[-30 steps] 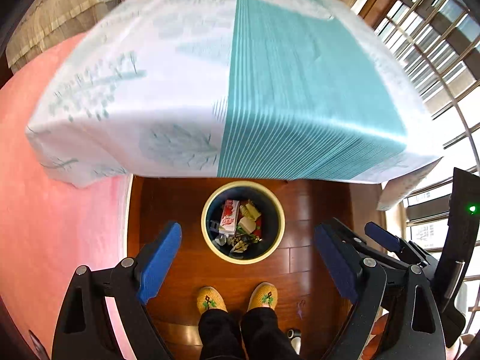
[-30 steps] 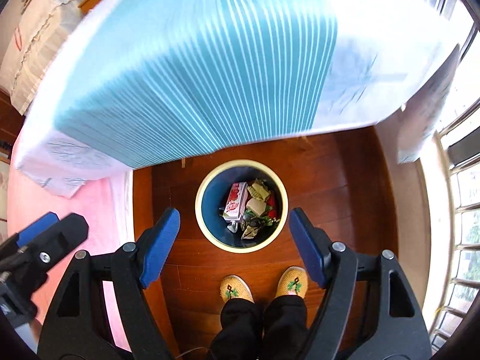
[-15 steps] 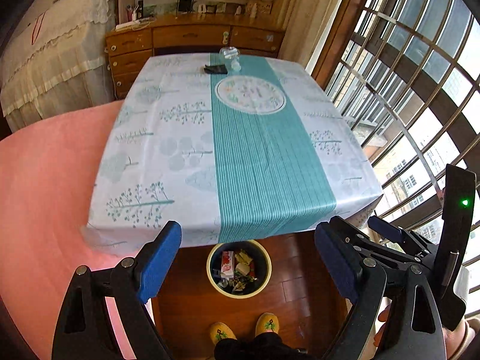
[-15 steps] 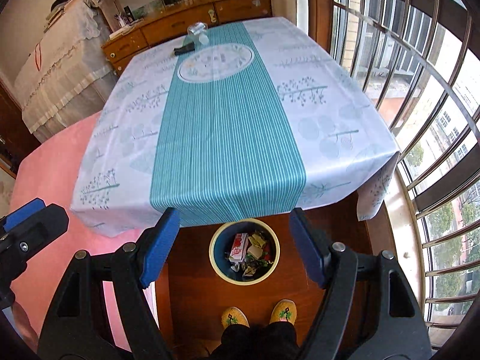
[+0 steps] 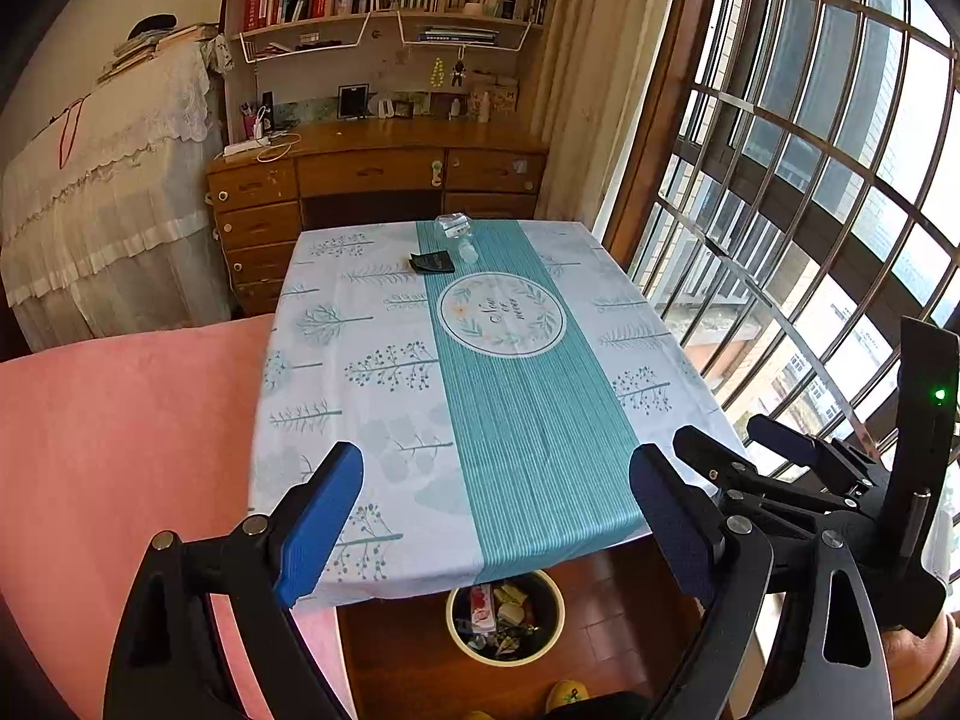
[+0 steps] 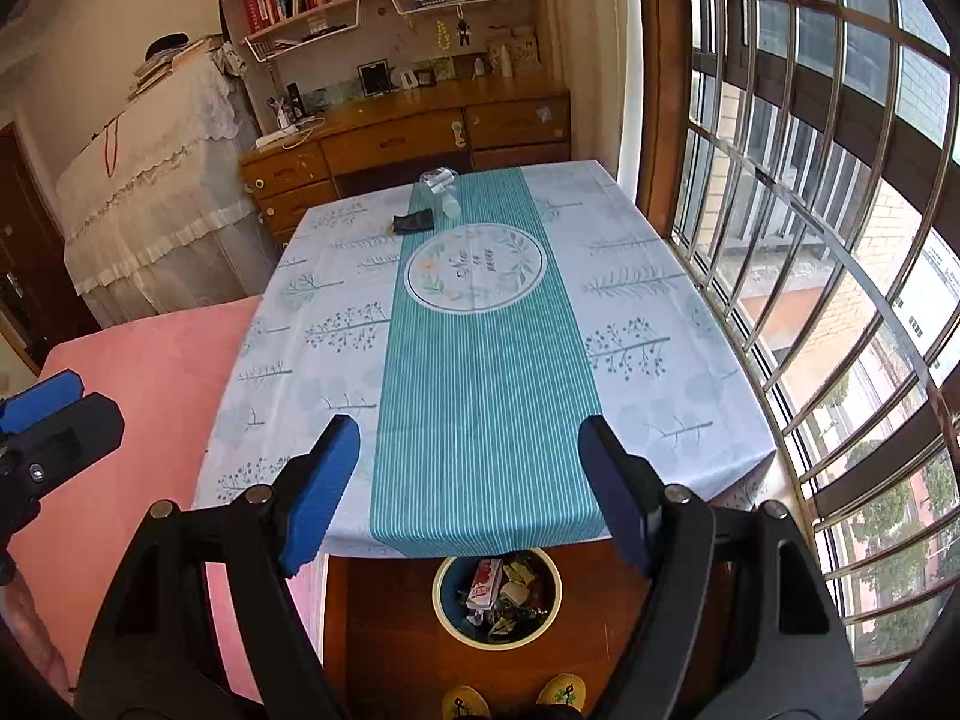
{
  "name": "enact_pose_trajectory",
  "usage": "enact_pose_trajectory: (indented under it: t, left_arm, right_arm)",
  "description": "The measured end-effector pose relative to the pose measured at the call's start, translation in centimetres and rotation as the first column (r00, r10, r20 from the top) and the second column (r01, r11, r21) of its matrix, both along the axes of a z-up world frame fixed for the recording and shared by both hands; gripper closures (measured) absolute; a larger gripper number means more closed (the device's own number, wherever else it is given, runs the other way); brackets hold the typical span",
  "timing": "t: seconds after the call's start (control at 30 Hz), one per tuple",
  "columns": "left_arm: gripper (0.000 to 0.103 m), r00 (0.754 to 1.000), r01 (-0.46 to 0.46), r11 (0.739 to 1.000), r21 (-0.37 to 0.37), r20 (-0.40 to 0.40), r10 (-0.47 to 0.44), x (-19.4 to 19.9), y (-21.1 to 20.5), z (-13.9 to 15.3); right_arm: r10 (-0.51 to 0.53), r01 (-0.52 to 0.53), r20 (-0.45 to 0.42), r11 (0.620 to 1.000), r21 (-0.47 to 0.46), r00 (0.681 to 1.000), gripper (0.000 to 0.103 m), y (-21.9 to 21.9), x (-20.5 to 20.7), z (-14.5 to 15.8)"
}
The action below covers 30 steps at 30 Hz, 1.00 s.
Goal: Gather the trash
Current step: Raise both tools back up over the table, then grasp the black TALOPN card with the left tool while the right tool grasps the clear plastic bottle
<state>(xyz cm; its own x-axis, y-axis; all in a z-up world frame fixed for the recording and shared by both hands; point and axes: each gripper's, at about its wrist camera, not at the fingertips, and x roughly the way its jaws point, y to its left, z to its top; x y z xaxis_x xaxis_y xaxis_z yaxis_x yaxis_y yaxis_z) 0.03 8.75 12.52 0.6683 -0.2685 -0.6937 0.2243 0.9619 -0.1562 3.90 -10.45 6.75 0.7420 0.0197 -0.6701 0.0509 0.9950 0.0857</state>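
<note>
A round bin point(image 5: 505, 621) point(image 6: 497, 600) full of wrappers stands on the wood floor under the table's near edge. At the table's far end lie a dark flat wrapper point(image 5: 431, 263) point(image 6: 412, 221) and a crumpled clear plastic bottle point(image 5: 455, 230) point(image 6: 439, 185). My left gripper point(image 5: 495, 525) is open and empty, held above the near table edge. My right gripper point(image 6: 468, 492) is open and empty too, beside it; it also shows at the right of the left wrist view point(image 5: 798, 468).
The table point(image 5: 390, 372) point(image 6: 636, 324) wears a white and teal cloth. A pink sofa point(image 5: 120, 450) is on the left, barred windows point(image 6: 810, 240) on the right, a wooden dresser point(image 5: 372, 180) and bookshelves behind. My slippered feet point(image 6: 510, 699) stand by the bin.
Both grippers have tilted up from looking down into the bin to looking along the table top. The bin has dropped to the bottom of both views. Both jaws stayed open.
</note>
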Motion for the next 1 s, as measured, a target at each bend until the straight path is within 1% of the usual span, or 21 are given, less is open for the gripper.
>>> enact_pose_trajectory:
  t: [0.13,0.27,0.37,0.43,0.53,0.63,0.67,0.7,0.77,0.9,1.0]
  left_arm:
    - [0.011,0.999,-0.036,0.999,-0.003,-0.004,0.036,3.0,1.0,1.2]
    - [0.011,0.998,-0.064,0.998,0.010,-0.024,0.065,6.8,1.5,2.0]
    - [0.011,0.995,-0.086,0.996,0.026,-0.045,0.087,10.5,1.4,2.0]
    - [0.011,0.992,-0.110,0.993,0.033,-0.055,0.112,13.4,1.0,1.7]
    - [0.011,0.986,-0.146,0.989,0.031,-0.076,0.148,18.5,0.3,1.1]
    - [0.011,0.975,-0.181,0.983,0.040,-0.122,0.185,24.6,-0.7,-0.2]
    - [0.011,0.969,-0.189,0.981,0.042,-0.152,0.193,27.2,-1.1,-0.8]
    - [0.011,0.963,-0.197,0.979,0.048,-0.178,0.203,29.5,-1.6,-1.6]
    - [0.011,0.949,-0.219,0.974,0.062,-0.220,0.227,34.2,-2.5,-3.2]
    - [0.012,0.928,-0.245,0.964,0.107,-0.262,0.265,43.2,-4.4,-7.2]
    - [0.012,0.912,-0.248,0.959,0.136,-0.301,0.278,49.4,-5.4,-11.0]
  right_arm:
    - [0.038,-0.037,0.031,0.999,-0.016,0.999,0.030,0.8,2.7,2.6]
    - [0.074,-0.073,0.041,0.997,-0.029,0.996,0.030,1.0,7.1,4.4]
    - [0.101,-0.100,0.036,0.995,-0.029,0.994,0.030,0.8,11.9,5.4]
    - [0.126,-0.125,0.027,0.992,-0.022,0.992,0.030,0.6,15.4,5.5]
    - [0.174,-0.174,0.001,0.984,-0.027,0.985,0.030,0.1,22.2,5.2]
    - [0.223,-0.225,-0.063,0.974,-0.028,0.973,0.030,-0.7,30.1,3.4]
    - [0.239,-0.241,-0.088,0.970,-0.020,0.967,0.031,-1.1,32.8,2.6]
    - [0.249,-0.252,-0.113,0.968,-0.013,0.962,0.032,-1.4,35.6,1.6]
    - [0.271,-0.273,-0.163,0.962,0.013,0.949,0.038,-2.2,40.9,-0.4]
    - [0.303,-0.306,-0.231,0.952,0.023,0.925,0.041,-3.1,50.1,-5.4]
    - [0.325,-0.326,-0.266,0.944,0.040,0.907,0.043,-3.0,55.9,-9.5]
